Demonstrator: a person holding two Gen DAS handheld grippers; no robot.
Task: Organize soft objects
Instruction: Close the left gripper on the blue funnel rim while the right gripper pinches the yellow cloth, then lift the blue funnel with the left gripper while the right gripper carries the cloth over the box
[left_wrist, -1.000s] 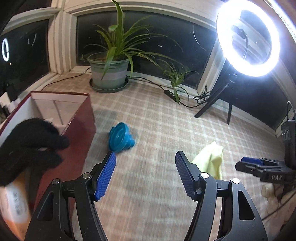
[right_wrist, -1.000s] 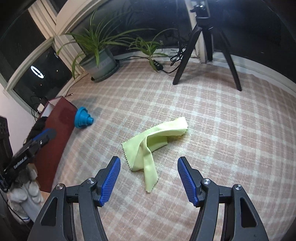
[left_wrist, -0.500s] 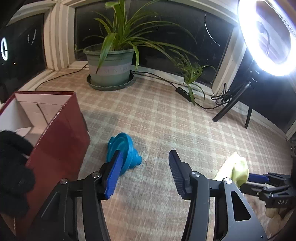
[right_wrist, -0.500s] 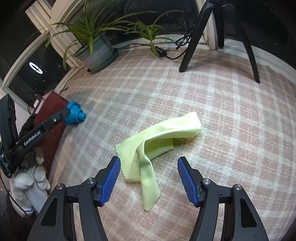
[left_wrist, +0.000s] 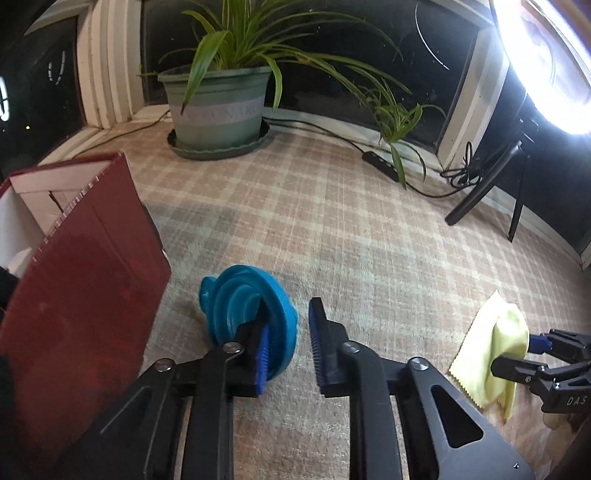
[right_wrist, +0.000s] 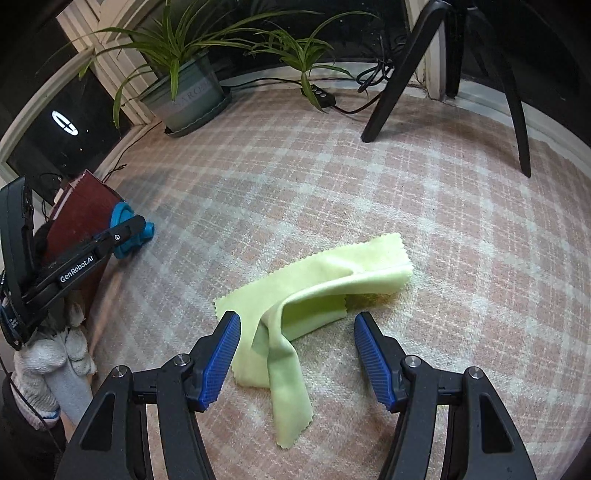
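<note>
A blue collapsible funnel (left_wrist: 236, 306) lies on the plaid carpet beside a dark red box (left_wrist: 77, 280). My left gripper (left_wrist: 291, 350) is open around the funnel's rim: the left finger sits inside the funnel, the right finger outside it. The funnel also shows in the right wrist view (right_wrist: 129, 229), with the left gripper (right_wrist: 125, 229) over it. A yellow-green cloth (right_wrist: 317, 291) lies folded on the carpet. My right gripper (right_wrist: 295, 354) is open, its fingers on either side of the cloth's near fold. The cloth also shows in the left wrist view (left_wrist: 491, 350).
A potted plant (left_wrist: 218, 107) stands at the back by the window. A power strip (left_wrist: 382, 166) and cables lie near a ring-light tripod (left_wrist: 484, 184). A gloved hand (right_wrist: 48, 365) holds the left gripper. The open red box stands at the left (right_wrist: 81, 214).
My left gripper has moved down to the funnel and narrowed, one finger now inside its rim. My right gripper has moved closer to the cloth, still wide open.
</note>
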